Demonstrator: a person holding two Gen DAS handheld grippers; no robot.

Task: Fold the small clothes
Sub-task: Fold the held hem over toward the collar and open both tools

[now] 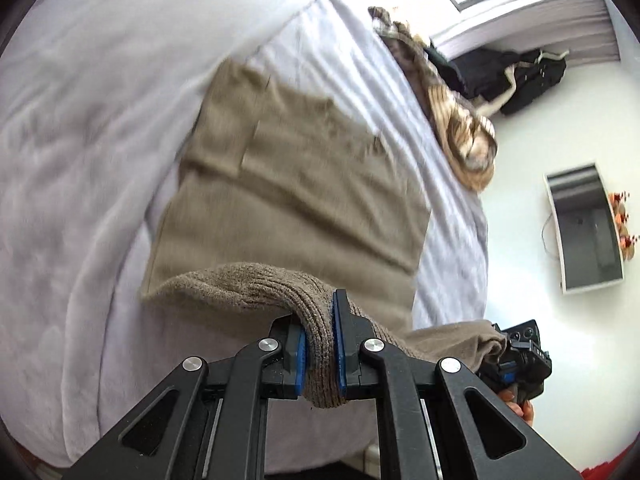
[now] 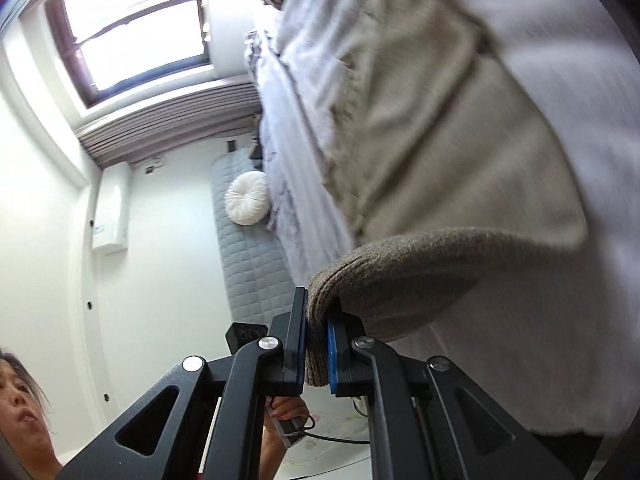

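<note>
Left gripper (image 1: 320, 344) clenched on the near hem of the tan knit garment (image 1: 296, 184), ribbed edge bunched between the blue pads (image 1: 340, 356). Right gripper (image 2: 316, 354) clamped on the same hem at the other corner, knit folded over its tip; it also shows at lower right of the left wrist view. The rest of the garment lies flat on the pale lavender bedspread (image 1: 92, 128), filling the centre of the left view and the upper right of the right view. Held edge is raised off the bed. Both frames motion-blurred. Striped clothes pile (image 1: 460, 120) along the bed's far edge, upper right, apart from the garment.
</note>
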